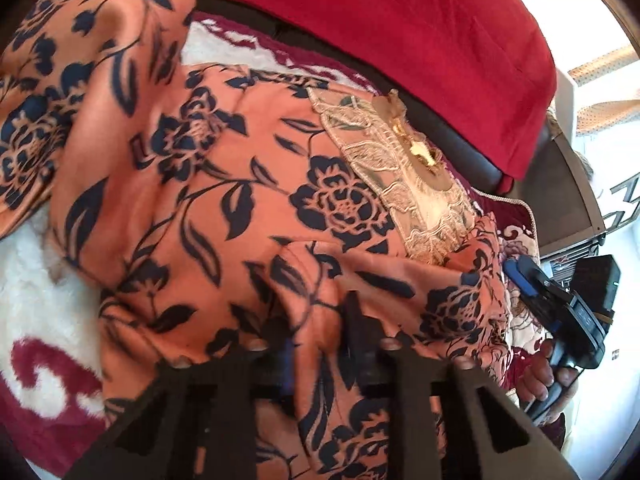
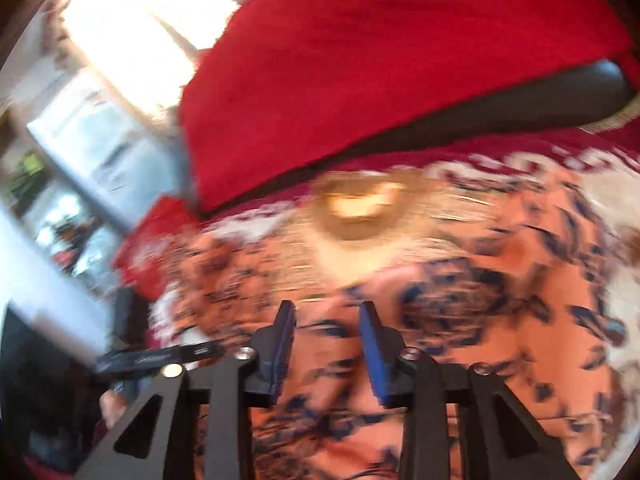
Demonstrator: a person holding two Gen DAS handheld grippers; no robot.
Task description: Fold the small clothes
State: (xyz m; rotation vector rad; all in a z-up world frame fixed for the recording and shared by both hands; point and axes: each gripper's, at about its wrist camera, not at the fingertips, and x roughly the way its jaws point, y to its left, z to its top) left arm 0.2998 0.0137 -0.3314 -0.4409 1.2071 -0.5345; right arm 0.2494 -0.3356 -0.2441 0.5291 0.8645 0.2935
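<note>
An orange garment (image 1: 224,184) with navy flowers and a cream lace neckline (image 1: 404,168) lies spread on a white and maroon blanket (image 1: 36,304). My left gripper (image 1: 320,320) sits at the garment's near hem, shut on a raised fold of the fabric that runs up between its dark fingers. At the garment's right edge in the left wrist view is my right gripper (image 1: 520,276), held by a hand (image 1: 544,372). In the blurred right wrist view the right gripper (image 2: 328,312) hovers over the orange garment (image 2: 500,280) below the neckline (image 2: 356,208), open, its blue pads (image 2: 370,332) apart with nothing pinched.
A red cloth (image 1: 400,32) drapes over a dark sofa back (image 1: 472,136) behind the garment. The blanket's gold-trimmed edge (image 1: 524,204) ends at the right. Bright windows and furniture (image 2: 100,128) lie beyond the sofa's left end in the right wrist view.
</note>
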